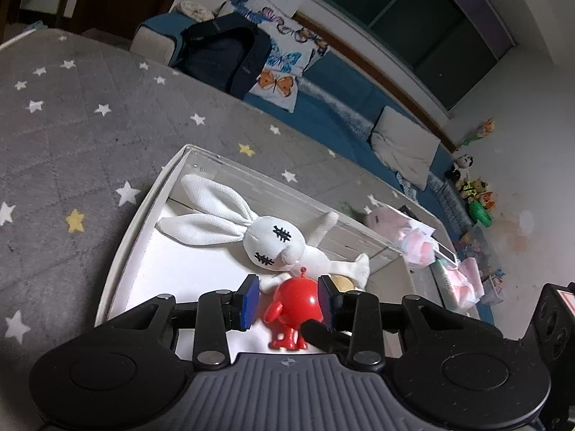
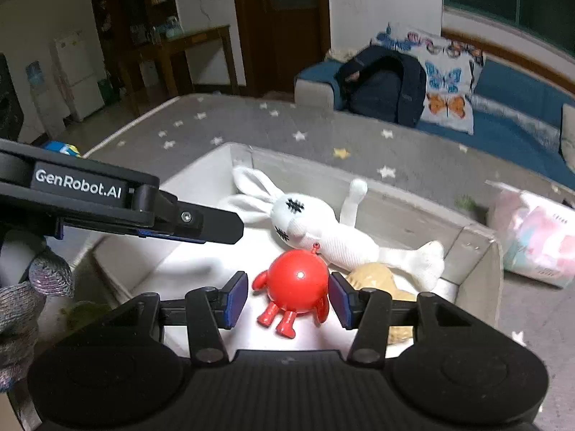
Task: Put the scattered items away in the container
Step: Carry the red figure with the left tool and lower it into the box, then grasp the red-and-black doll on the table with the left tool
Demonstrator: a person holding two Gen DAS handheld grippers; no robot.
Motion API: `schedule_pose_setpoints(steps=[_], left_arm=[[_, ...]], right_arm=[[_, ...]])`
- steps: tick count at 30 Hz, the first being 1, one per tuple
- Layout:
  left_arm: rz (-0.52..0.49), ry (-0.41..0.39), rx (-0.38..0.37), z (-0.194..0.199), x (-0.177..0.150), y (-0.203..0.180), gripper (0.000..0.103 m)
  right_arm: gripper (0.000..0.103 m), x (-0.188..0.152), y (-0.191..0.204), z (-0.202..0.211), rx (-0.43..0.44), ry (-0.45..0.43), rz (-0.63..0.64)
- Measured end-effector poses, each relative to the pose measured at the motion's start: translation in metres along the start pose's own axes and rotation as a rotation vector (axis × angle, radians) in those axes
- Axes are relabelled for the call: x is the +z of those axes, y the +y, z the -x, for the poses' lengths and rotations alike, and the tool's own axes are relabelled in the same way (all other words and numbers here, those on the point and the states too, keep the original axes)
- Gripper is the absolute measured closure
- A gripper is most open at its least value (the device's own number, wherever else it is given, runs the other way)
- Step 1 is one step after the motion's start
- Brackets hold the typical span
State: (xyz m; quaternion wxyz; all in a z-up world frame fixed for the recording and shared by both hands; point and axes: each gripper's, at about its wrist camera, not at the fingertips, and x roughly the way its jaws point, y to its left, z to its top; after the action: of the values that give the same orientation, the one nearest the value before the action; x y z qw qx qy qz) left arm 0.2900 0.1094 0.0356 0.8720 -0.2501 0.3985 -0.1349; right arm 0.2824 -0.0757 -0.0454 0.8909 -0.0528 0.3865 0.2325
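A white box (image 1: 143, 215) (image 2: 478, 251) lies on the grey star rug. In it lie a white plush rabbit (image 1: 266, 237) (image 2: 323, 230), a red round toy figure (image 1: 294, 305) (image 2: 298, 283) and a tan toy (image 2: 377, 280) (image 1: 341, 282). My left gripper (image 1: 289, 298) is open above the red toy, its blue pads either side of it. My right gripper (image 2: 289, 296) is open too, with the red toy lying between its pads on the box floor. The left gripper's finger (image 2: 201, 224) reaches into the right wrist view from the left.
A pink and white packet (image 2: 535, 240) (image 1: 417, 240) lies on the rug right of the box. A blue sofa (image 2: 503, 125) with a dark backpack (image 2: 388, 86) and butterfly pillow (image 2: 445, 82) stands behind. Small toys (image 1: 474, 194) sit by the far wall.
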Motion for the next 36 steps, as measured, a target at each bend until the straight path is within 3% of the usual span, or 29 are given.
schedule_pose_setpoints(steps=[9,15,18,25,36], left_arm=[[-0.004,-0.037,-0.008,0.041,-0.028,-0.001,0.065],[-0.024,-0.048,-0.003,0.063,-0.054,-0.004,0.065],[-0.034,-0.041,-0.001,0.069,-0.069,-0.005,0.065],[0.017,-0.009,0.000,0.072,-0.096,0.008,0.065],[0.083,0.026,-0.009,0.072,-0.112,0.023,0.065]], right_arm=[[0.052,-0.026,0.018,0.054,0.045,-0.101,-0.004],[0.052,-0.052,0.033,0.074,0.087,-0.114,-0.012],[0.042,-0.068,0.042,0.076,0.109,-0.102,-0.024],[0.042,-0.100,0.052,0.066,0.155,-0.064,-0.103],[0.042,-0.114,0.057,0.054,0.209,-0.052,-0.207]])
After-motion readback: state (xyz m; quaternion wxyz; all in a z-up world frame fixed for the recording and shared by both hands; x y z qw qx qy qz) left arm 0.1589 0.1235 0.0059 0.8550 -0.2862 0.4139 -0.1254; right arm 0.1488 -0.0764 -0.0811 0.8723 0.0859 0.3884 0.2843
